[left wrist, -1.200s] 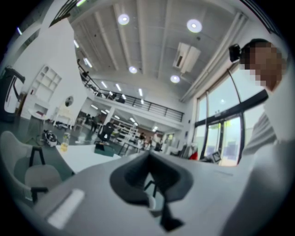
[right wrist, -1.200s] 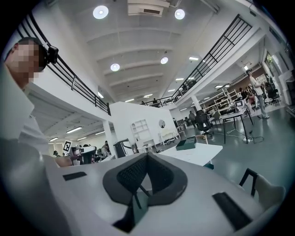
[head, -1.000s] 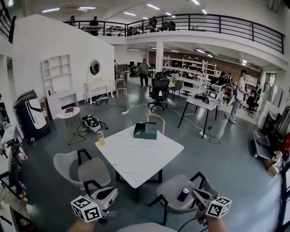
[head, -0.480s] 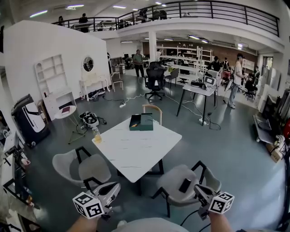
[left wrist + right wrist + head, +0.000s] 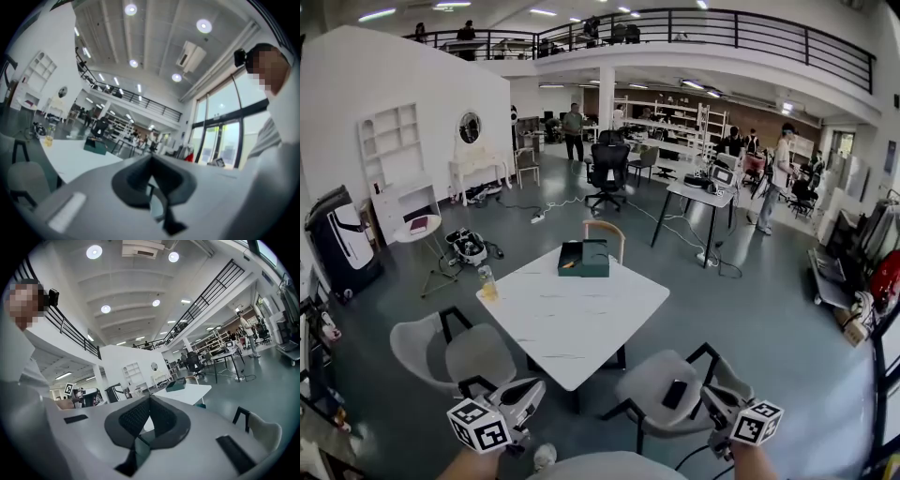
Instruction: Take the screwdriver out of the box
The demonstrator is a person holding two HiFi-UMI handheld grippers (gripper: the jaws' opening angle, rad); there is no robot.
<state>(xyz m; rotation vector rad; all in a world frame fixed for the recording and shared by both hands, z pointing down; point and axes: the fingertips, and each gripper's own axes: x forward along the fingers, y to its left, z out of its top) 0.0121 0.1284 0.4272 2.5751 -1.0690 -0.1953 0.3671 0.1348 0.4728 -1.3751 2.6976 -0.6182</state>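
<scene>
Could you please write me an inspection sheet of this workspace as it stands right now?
Surface: white square table, ringed by chairs.
Job's things: dark green box, apparently open, at the table's far edge; a small orange item inside is probably the screwdriver, but too small to confirm.
Clutter: bottle of yellowish liquid on the table's left corner; dark flat object on the near right chair.
Grippers: left hand-held gripper shut, empty; right hand-held gripper shut, empty; both well short of the table.
Cables: white cable on the floor beyond the table; more under the black desk.
Surroundings: open hall, people standing far off, mezzanine railing above.
</scene>
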